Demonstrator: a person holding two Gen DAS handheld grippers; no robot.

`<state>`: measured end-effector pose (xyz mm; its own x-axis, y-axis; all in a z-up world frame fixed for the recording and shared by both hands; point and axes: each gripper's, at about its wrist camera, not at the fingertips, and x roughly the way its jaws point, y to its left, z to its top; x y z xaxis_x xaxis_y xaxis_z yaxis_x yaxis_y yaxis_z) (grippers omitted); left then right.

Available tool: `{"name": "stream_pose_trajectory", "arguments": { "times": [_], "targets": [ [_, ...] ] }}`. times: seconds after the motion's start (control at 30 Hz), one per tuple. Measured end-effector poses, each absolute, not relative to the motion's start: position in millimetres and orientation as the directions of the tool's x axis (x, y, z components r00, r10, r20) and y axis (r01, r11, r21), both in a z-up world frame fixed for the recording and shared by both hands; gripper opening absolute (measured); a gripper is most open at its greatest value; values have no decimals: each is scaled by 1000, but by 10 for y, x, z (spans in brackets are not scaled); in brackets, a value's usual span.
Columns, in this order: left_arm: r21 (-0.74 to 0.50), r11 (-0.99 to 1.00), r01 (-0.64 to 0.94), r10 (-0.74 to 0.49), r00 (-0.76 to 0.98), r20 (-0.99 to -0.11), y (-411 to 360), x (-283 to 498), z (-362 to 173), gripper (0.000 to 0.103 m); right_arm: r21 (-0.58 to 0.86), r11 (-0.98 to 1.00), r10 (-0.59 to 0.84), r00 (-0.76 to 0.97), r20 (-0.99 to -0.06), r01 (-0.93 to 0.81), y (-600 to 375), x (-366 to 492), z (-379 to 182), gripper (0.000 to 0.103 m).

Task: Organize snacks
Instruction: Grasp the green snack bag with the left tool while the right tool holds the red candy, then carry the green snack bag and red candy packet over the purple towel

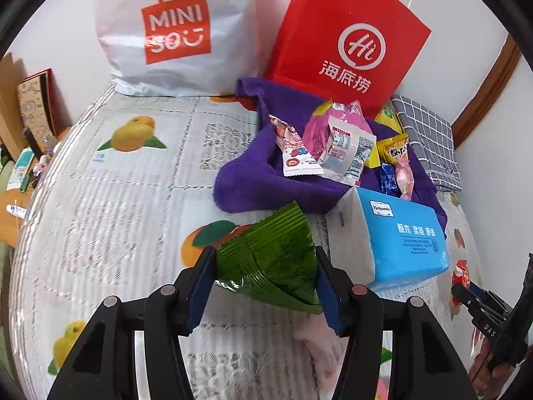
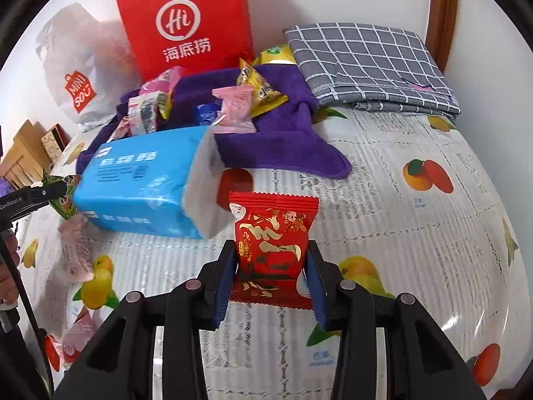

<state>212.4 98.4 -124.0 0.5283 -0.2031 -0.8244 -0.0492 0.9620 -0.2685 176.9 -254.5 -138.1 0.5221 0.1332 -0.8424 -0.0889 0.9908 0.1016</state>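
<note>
My left gripper (image 1: 265, 266) is shut on a green snack packet (image 1: 269, 260), held above the fruit-print tablecloth (image 1: 126, 200). My right gripper (image 2: 271, 266) is shut on a red snack packet (image 2: 273, 243), just right of a blue tissue pack (image 2: 146, 180). The tissue pack also shows in the left wrist view (image 1: 399, 236). Several snack packets (image 1: 326, 143) lie on a purple towel (image 1: 253, 173) behind it; in the right wrist view they (image 2: 233, 110) lie on the same towel (image 2: 286, 140). The right gripper shows at the left view's right edge (image 1: 479, 306).
A red paper bag (image 1: 346, 40) and a white MINISO bag (image 1: 173, 30) stand against the wall. A grey checked cloth (image 2: 369, 66) lies folded at the back right. A pink packet (image 2: 75, 250) lies left of the tissue pack. Clutter sits off the table's left edge (image 1: 30, 133).
</note>
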Motion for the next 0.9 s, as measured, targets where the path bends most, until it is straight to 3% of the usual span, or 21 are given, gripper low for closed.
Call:
{"name": "stream_pose_trajectory", "arguments": {
  "times": [0.9],
  "targets": [
    [-291, 953, 84, -289, 532, -796, 402, 1491, -875, 54, 135, 971, 222, 549, -805, -195, -2091, 1489, -1026, 40]
  ]
}}
